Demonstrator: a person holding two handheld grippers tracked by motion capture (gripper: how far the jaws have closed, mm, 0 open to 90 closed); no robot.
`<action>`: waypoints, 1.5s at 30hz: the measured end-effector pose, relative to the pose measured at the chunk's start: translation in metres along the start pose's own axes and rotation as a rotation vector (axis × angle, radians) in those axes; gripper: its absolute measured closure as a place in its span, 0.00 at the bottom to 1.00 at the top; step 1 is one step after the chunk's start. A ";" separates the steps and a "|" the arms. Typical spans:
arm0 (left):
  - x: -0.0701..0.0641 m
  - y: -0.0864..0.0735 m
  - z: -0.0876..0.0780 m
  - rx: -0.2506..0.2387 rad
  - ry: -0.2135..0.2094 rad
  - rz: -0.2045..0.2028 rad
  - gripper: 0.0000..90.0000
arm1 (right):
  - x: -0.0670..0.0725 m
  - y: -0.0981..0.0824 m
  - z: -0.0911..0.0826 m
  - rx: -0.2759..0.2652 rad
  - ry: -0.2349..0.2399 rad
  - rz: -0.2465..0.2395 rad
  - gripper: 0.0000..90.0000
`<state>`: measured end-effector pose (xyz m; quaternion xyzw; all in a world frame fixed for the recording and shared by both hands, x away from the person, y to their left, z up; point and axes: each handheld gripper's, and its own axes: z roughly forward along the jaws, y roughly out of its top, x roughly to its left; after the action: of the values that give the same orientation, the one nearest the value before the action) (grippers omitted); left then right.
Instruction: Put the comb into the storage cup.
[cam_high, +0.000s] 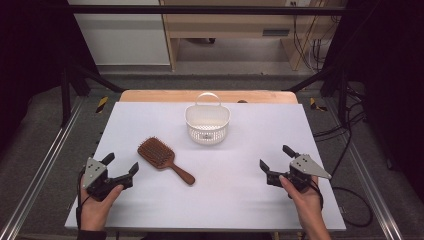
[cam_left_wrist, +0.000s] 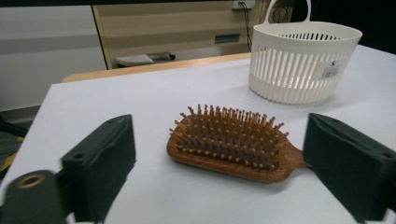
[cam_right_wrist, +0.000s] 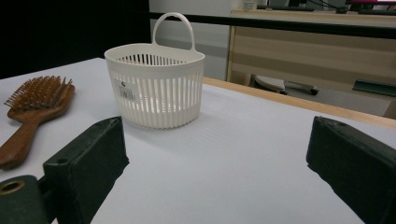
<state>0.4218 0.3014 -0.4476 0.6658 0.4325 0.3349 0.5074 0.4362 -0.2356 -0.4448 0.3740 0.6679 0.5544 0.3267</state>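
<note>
High view first: our left gripper (cam_high: 121, 169) sits jaws spread, holding nothing, just short of the hairbrush (cam_high: 164, 159) lying bristles-up mid-table; our right gripper (cam_high: 279, 157) gapes too. We could pinch the bristles (springy) and lose it. Farther back, the basket (cam_high: 207, 123) looks empty.

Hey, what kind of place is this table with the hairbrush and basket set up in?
Probably a lab or workshop set up for recording handling demos. A white table stands inside a black metal frame, loose cables trail over the grey floor, and it holds just a wooden hairbrush and a white basket.
</note>
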 end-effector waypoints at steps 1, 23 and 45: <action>-0.001 0.000 0.002 0.006 -0.003 0.000 0.15 | 0.000 0.000 0.000 0.003 -0.001 -0.001 0.06; 0.039 0.022 0.067 0.250 0.011 0.086 0.99 | 0.005 -0.001 0.008 0.033 0.037 -0.009 0.08; 0.065 0.021 0.131 0.443 -0.038 0.122 1.00 | 0.011 -0.001 0.006 0.043 0.075 -0.012 0.08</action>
<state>0.5684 0.3080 -0.4612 0.7919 0.4450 0.2491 0.3358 0.4355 -0.2230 -0.4474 0.3559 0.6935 0.5518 0.2964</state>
